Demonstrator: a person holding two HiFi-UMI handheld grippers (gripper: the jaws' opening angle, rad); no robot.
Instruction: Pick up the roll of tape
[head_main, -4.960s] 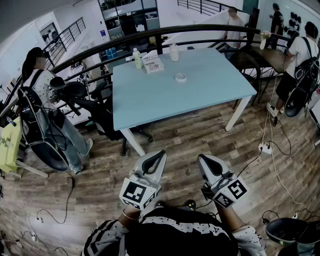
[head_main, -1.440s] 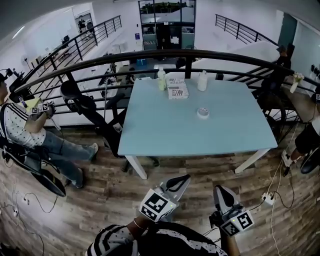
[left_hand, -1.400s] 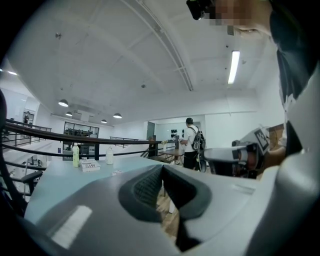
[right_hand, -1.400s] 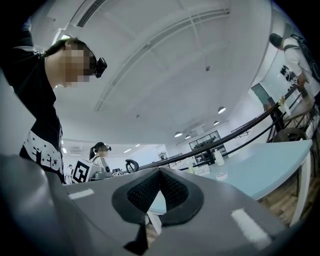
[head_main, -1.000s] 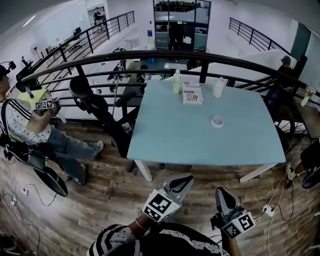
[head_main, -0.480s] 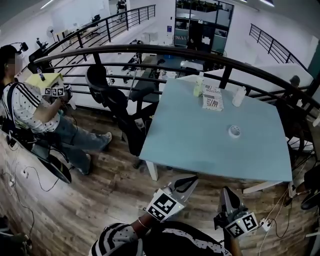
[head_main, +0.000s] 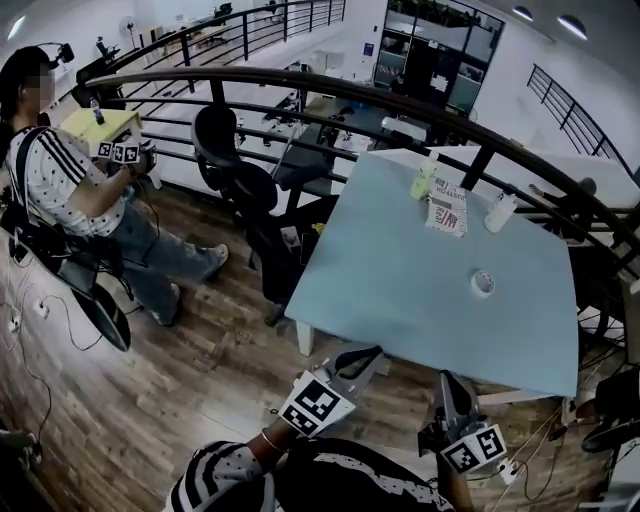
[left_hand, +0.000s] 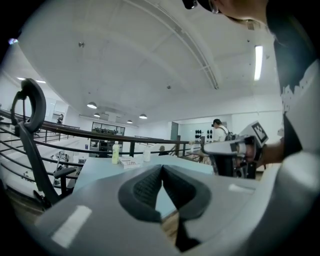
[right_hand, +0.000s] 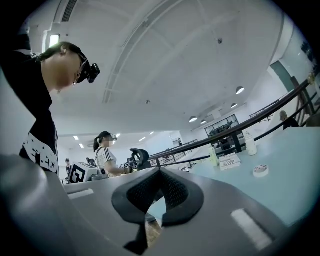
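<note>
Head view, table: pale blue table (head_main: 420, 290) stands against a curved dark railing (head_main: 300, 85), over wooden floor.
Head view, tape: the roll of tape (head_main: 483, 283) lies flat on the table, right of its middle, apart from everything else on it.
Head view, far edge of table: green bottle (head_main: 424, 180), printed box (head_main: 447, 213) and white bottle (head_main: 500, 212) stand in a row.
Head view, grippers: left gripper (head_main: 362, 357) and right gripper (head_main: 445, 384) are held off the table's near edge, both pointing toward it, well short of the tape.
Head view, left of table: a dark office chair (head_main: 240, 190), and beyond it a person in a striped top (head_main: 70, 190).
Left gripper view, jaws: the ribbed pads meet at the tip, nothing between them.
Left gripper view, table: the tabletop and the far-edge row show past the jaws; the tape does not show here. The right gripper's marker cube (left_hand: 258, 132) is at the right edge.
Right gripper view, jaws: pressed together, empty.
Right gripper view, tape: the roll lies on the tabletop to the right of the jaws, nearer than the row of bottles and box.
Right gripper view, left of table: the person and the chair show again here.
</note>
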